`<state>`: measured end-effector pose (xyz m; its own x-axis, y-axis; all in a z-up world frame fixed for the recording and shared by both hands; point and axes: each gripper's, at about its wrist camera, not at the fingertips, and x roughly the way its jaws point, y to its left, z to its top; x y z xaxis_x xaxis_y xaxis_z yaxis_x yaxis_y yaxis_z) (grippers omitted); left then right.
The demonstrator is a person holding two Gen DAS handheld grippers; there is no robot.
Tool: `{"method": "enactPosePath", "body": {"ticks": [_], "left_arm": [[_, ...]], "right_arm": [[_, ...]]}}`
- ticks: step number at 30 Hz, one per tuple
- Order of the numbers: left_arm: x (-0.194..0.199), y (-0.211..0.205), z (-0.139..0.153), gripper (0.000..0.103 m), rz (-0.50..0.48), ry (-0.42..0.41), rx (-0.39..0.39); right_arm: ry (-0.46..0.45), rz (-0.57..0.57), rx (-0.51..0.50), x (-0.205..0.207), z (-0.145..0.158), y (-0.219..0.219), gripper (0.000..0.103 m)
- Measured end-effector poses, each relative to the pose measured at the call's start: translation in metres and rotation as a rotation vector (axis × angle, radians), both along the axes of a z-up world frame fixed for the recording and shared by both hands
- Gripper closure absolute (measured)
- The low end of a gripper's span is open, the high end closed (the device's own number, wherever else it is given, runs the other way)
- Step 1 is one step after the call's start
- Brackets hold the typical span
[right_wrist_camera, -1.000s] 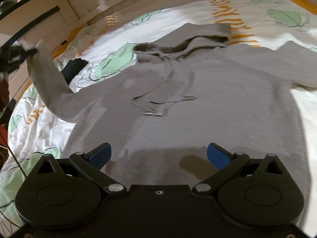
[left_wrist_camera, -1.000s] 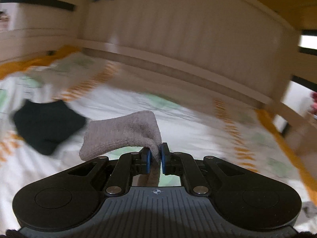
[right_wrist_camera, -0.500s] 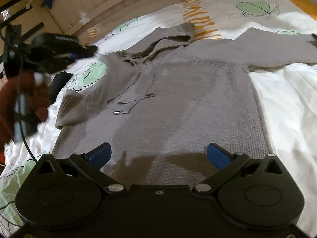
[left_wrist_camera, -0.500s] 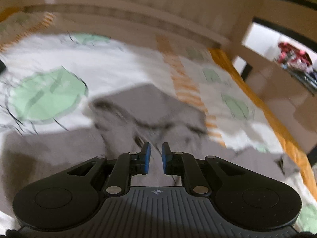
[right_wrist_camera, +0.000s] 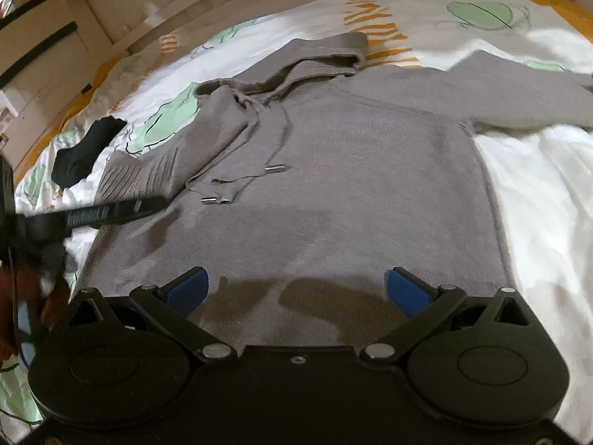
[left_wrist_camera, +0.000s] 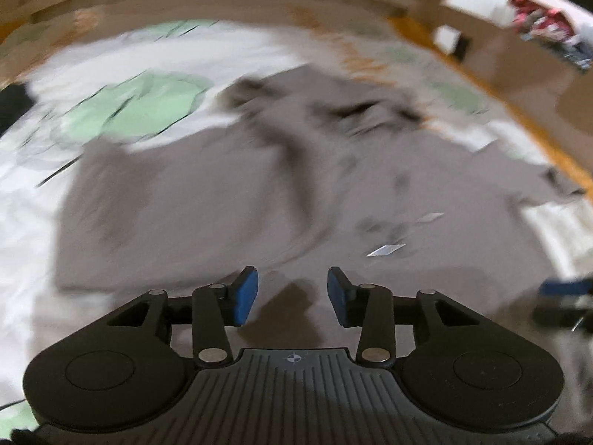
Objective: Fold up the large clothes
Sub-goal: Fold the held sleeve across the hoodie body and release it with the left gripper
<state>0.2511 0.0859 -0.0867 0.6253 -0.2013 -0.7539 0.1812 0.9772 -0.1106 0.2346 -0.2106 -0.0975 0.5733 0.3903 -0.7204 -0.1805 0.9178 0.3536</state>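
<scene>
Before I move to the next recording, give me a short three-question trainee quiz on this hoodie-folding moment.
1. True or false: the grey hoodie lies front up on the bed cover, its drawstrings showing.
2. Multiple choice: which sleeve is folded in over the body? A) the sleeve on the picture's left in the right wrist view; B) the sleeve on the picture's right; C) both.
3. Fill in: beyond the folded sleeve, on the cover, lies a small ____ garment.

Key: 1 true; 2 A; 3 black. Note: the left claw is opening with nothing between its fingers, and the right claw is open and empty.
</scene>
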Motion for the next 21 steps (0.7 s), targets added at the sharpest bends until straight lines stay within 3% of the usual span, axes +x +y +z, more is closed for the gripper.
{"method": "enactPosePath", "body": {"ticks": [3,8,11,19,21], "left_arm": [[-0.001,0.033,-0.009,0.063,0.096,0.002,-0.007],[0.004,0.064,-0.016,0.063,0.197,-0.005,-0.136],[0.012,0.057,-0.013,0.063,0.202,-0.005,-0.106],[0.012,0.058,-0.016,0.06,0.208,0.013,-0.111],[0.013,0.059,-0.016,0.059,0.215,0.016,-0.124]], "right_arm": [[-0.014,0.024,-0.03,0.01,0.005,0.016,0.001],[-0.078,0.084,-0.115,0.036,0.023,0.058,0.001],[-0.132,0.107,-0.171,0.053,0.033,0.083,0.001],[-0.246,0.146,-0.284,0.112,0.044,0.146,0.032],[-0.252,0.159,-0.299,0.126,0.04,0.16,0.033]]}}
